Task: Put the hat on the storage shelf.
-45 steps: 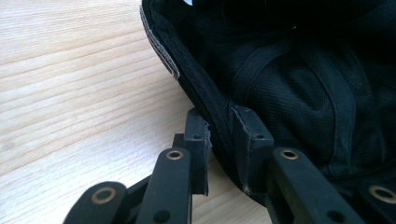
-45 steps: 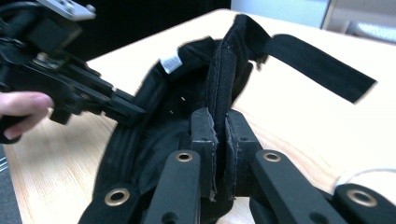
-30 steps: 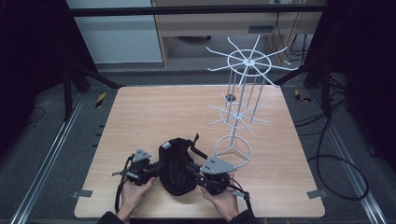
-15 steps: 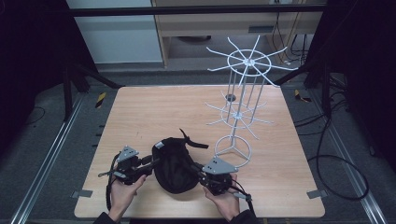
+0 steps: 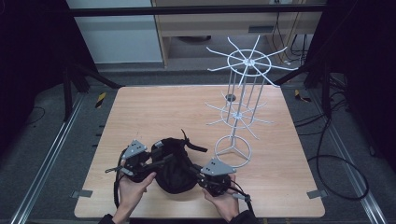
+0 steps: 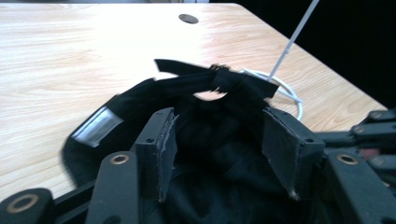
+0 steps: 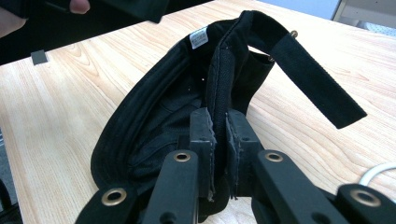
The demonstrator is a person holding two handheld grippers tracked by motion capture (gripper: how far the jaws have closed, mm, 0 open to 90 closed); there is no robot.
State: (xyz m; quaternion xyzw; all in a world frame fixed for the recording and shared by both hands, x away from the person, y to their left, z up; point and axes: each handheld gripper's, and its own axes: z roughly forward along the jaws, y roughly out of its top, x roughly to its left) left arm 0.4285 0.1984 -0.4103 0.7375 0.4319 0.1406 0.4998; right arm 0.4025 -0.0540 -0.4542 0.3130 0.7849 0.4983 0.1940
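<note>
Black fabric sits low in the middle of the high view: a black cap [image 5: 173, 165] lying upside down on the wooden desk [image 5: 154, 109], near its front edge, between the two hand-held tools. The left gripper [image 5: 152, 164] reaches in from the lower left of that frame. In the left gripper view its fingers [image 6: 161, 142] stand released; they have just been opening, and the cap's hollow lies between and beyond them with neither pad pressing on the cloth. The right gripper [image 5: 196, 171] comes from the lower right, and in the right gripper view its fingers [image 7: 201, 135] are clenched on the cap's rim, the band pinched upright between the two pads. A black strap [image 7: 310, 84] arches off the cap's back toward the right of that frame, and a small white label [image 7: 199, 38] shows inside the band near the top. A white wire display stand [image 5: 240, 109] rises at the right centre of the high view, its ring base [image 5: 233, 151] resting on the desk just beside the cap and the right gripper. A round hole [image 5: 230, 97] in the desk shows behind the stand's posts.
</note>
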